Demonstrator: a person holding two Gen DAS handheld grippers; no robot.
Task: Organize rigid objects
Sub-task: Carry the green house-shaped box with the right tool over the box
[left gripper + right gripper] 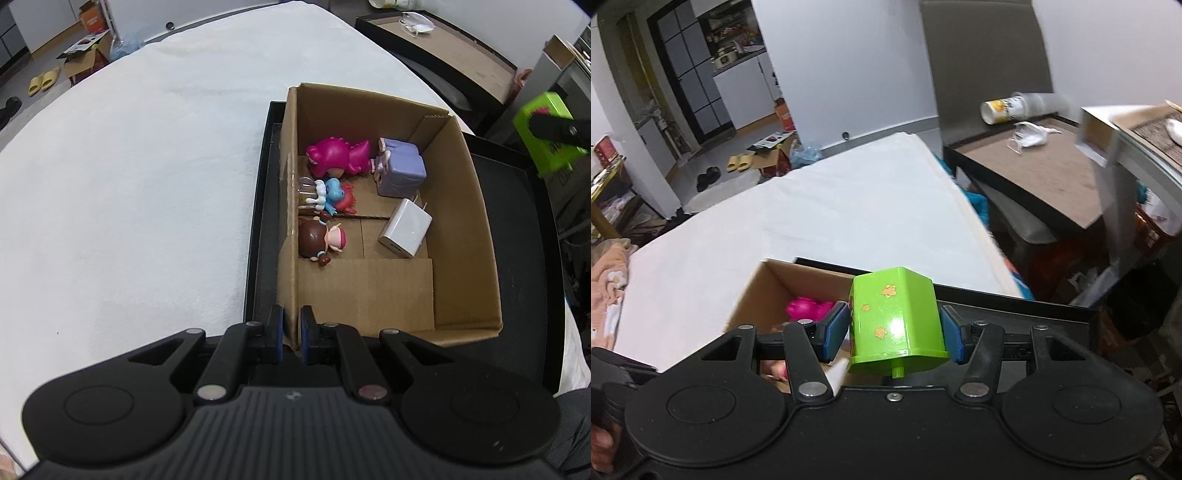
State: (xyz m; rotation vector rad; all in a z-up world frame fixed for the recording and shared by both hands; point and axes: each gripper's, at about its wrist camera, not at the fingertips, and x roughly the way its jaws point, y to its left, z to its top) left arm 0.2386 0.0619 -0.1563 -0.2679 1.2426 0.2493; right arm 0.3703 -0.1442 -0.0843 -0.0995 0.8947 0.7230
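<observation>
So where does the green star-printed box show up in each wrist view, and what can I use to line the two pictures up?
Left wrist: green box at the far right edge, blurred, partly behind a dark finger of the right gripper.
Right wrist: the green box sits low centre, clamped between the right gripper pads.
Shared landmark: the cardboard box with the pink dinosaur toy inside.
</observation>
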